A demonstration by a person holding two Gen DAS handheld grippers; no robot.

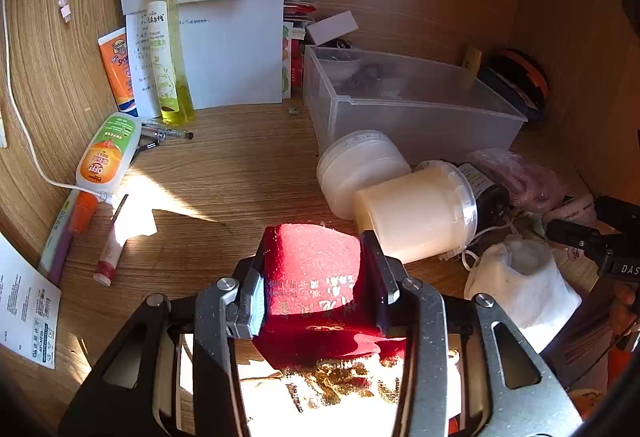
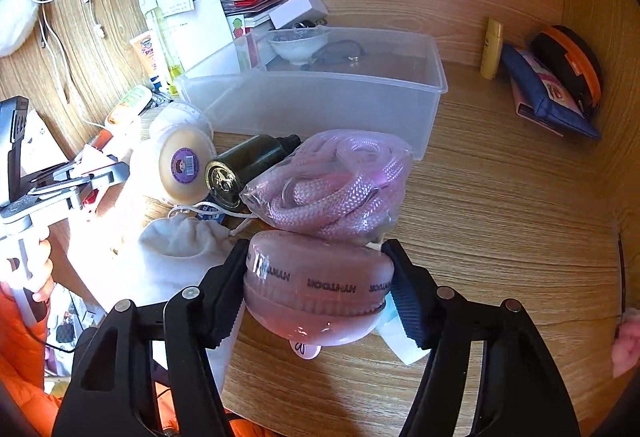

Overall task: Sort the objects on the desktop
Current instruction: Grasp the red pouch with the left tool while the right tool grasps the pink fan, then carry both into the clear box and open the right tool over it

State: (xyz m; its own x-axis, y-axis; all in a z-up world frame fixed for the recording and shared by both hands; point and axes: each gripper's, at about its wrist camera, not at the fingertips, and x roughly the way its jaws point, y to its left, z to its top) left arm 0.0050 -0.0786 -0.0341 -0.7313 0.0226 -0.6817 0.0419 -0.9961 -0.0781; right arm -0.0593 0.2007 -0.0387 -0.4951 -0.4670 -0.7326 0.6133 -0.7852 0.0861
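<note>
Clear plastic bin (image 2: 320, 105) at the back of the tabletop (image 2: 500, 205) looks like the obvious drop spot, and it's the biggest thing here: rigid, light, thin walls, a small white bowl (image 2: 298, 45) already inside, so anything going in should be lowered rather than tossed.

Next down, the bag of pink rope (image 2: 336, 185) sits just behind the right tool (image 2: 318, 277). Soft, squishy, slick plastic skin. I'd pinch it through the middle of the coil, not by a loose corner of the bag.

Right tool is clamped on a round pink shrink-wrapped case (image 2: 316, 289), pads on opposite sides of its rim. Looks stiff but the glossy film could slip, so holding across the widest part seems right.

Left tool (image 1: 316, 277) is clamped on a red velvet box (image 1: 316, 265), held a bit off the tabletop in front of the white jars (image 1: 412, 213). Fuzzy surface grips well, probably light, edges firm. Squeezing its flat sides is the safe hold.
</note>
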